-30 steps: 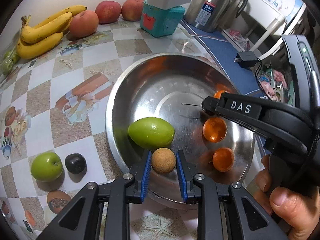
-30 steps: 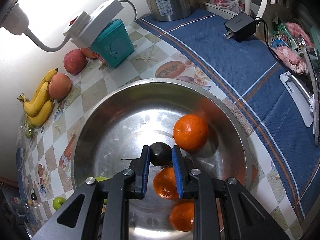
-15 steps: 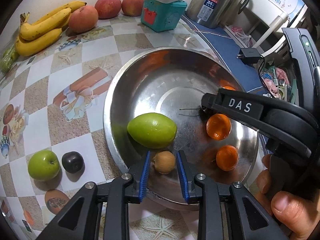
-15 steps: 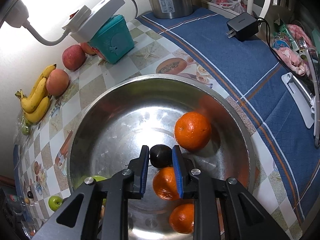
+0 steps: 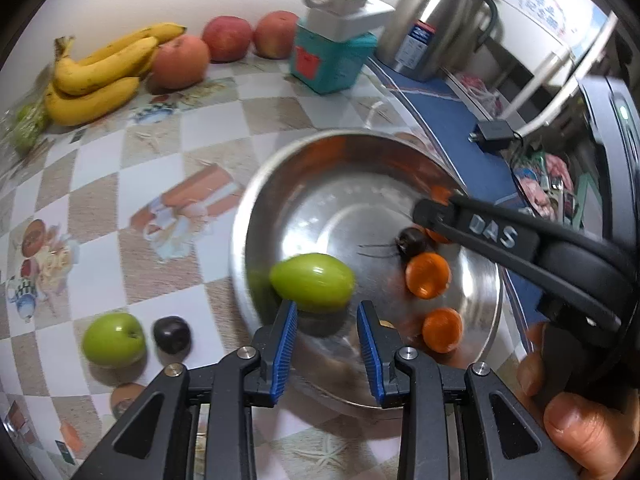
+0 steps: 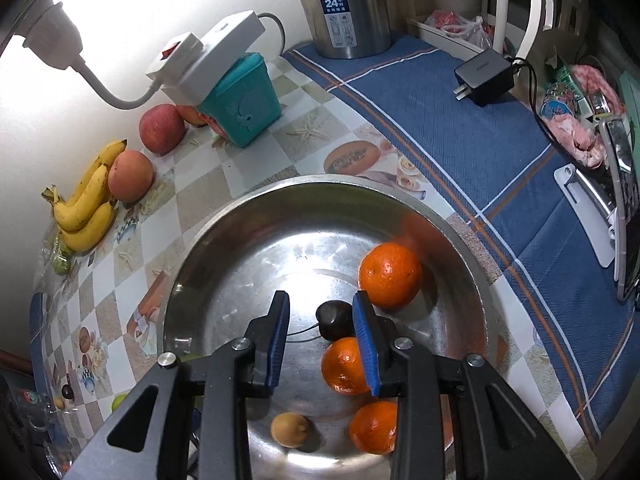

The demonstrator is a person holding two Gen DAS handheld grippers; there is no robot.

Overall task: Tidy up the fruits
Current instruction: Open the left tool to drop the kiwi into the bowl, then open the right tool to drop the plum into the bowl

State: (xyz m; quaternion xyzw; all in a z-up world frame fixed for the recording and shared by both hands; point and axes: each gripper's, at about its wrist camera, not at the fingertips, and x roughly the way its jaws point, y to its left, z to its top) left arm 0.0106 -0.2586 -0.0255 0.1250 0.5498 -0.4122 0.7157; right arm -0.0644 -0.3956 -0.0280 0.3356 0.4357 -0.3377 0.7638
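Both grippers hang over the steel bowl (image 6: 460, 240) on the bench (image 5: 120, 184), pointing steeply down into it, and the jaws of both are opening.

The left gripper (image 5: 326, 340) holds nothing. A green mango (image 5: 312, 288) lies on the bowl floor just beyond its blue pads, apart from them. The small tan fruit (image 6: 290, 430) sits loose near the bowl's near wall, below the right gripper in that view.

The right gripper (image 6: 322, 340) also has its pads apart with nothing pressed between them. A dark plum (image 6: 334, 320) lies on the bowl floor just beside its right pad, next to three oranges (image 6: 390, 274).

Outside the bowl, a green apple (image 5: 114, 338) and a second dark plum (image 5: 172, 334) sit together on the bench, with bananas (image 5: 100, 76) and red apples (image 5: 228, 38) against the wall.
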